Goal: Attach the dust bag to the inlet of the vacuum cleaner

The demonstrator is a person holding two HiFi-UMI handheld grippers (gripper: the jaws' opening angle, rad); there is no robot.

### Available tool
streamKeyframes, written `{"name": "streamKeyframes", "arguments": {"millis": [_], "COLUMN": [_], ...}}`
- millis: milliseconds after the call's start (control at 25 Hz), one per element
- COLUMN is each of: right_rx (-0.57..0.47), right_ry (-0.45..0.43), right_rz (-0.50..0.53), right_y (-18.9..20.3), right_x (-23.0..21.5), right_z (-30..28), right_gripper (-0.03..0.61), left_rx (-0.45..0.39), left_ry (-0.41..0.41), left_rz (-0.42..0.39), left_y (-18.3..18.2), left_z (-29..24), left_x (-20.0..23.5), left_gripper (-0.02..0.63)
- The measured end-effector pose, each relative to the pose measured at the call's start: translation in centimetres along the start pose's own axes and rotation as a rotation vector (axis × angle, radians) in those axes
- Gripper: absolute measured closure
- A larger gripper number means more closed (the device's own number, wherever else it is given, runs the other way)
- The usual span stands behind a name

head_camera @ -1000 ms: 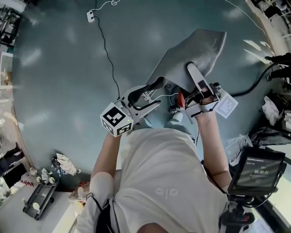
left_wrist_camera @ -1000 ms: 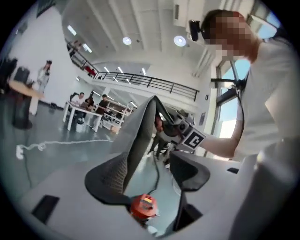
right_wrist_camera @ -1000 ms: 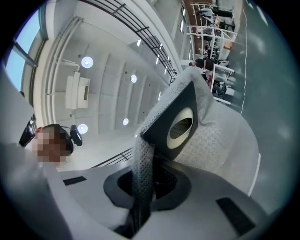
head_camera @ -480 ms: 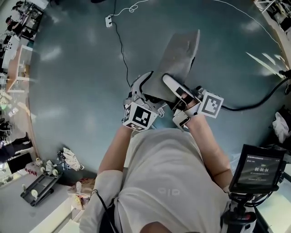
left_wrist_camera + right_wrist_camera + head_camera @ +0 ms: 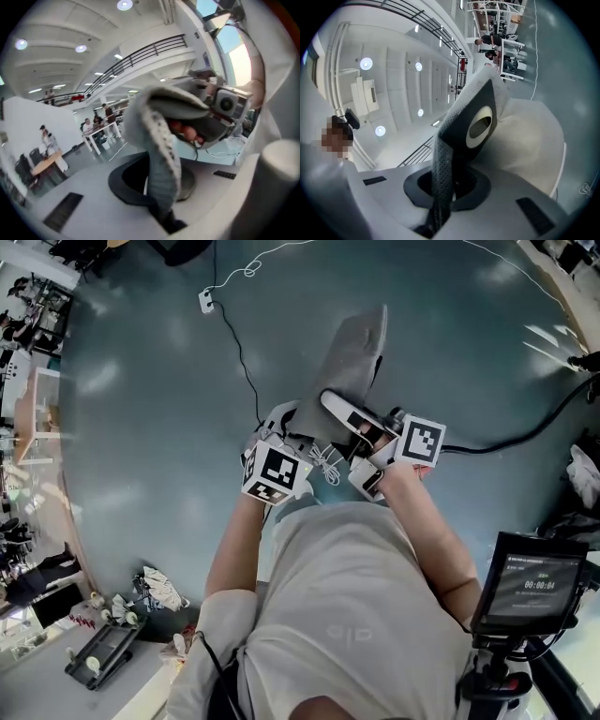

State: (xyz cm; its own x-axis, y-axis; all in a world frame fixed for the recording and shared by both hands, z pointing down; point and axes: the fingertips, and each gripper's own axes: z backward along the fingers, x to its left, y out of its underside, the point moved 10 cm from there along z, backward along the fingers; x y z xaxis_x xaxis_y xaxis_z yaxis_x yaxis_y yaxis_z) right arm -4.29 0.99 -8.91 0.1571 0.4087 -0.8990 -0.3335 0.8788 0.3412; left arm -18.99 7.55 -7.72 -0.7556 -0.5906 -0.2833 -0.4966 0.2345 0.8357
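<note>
- The dust bag [image 5: 354,348], grey and limp, is held up in front of the person [image 5: 347,615], at chest level over the blue-grey floor [image 5: 141,427].
- The left gripper [image 5: 292,426] has the bag by its near edge. Its jaws have just been closing and now stand together, with a fold of speckled grey fabric pinched between them.
- The right gripper [image 5: 343,412] sits just beside the left one. Its jaws are likewise pressed together on a strip of the bag's fabric, right beside the black collar [image 5: 464,126].
- The collar stands tilted above the right jaws, and its round, pale-rimmed opening faces that gripper's camera (a fine mesh shows inside the ring).
- From the collar the rest of the bag spreads away from the person as a broad pale sheet.
- In the left gripper view, the right gripper shows close behind the pinched fold.
- A thin black cable [image 5: 234,343] runs across the floor beyond the bag.
- A small screen [image 5: 530,582] stands at the person's right side.
</note>
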Motion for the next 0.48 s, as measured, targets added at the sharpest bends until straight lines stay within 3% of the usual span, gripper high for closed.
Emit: {"name": "streamKeyframes", "arguments": {"millis": [120, 200, 320, 440, 480], "right_rx": [0.049, 0.061, 0.105, 0.263, 0.322], "right_ry": [0.026, 0.055, 0.070, 0.061, 0.062], "right_rz": [0.021, 0.032, 0.067, 0.135, 0.151], "right_y": [0.3, 0.1, -1.6, -3.3, -3.7], "right_x": [-0.3, -1.0, -2.1, -2.7, -3.0], "right_z": [-0.2, -0.1, 0.3, 0.5, 0.4], "right_gripper": [0.560, 0.560, 0.558, 0.552, 0.524], "left_rx": [-0.014, 0.013, 0.083, 0.062, 0.051], "left_ry": [0.050, 0.046, 0.005, -0.083, -0.109], "left_rz": [-0.182, -0.147, 0.045, 0.358, 0.449], "left_y": [-1.1, -0.8, 0.8, 3.0, 3.6], "left_z": [-0.7, -1.4, -1.8, -1.0, -0.7], "left_x": [-1.8, -1.7, 0.2, 3.5, 4.8], "left_gripper": [0.597, 0.597, 0.597, 0.598, 0.598]}}
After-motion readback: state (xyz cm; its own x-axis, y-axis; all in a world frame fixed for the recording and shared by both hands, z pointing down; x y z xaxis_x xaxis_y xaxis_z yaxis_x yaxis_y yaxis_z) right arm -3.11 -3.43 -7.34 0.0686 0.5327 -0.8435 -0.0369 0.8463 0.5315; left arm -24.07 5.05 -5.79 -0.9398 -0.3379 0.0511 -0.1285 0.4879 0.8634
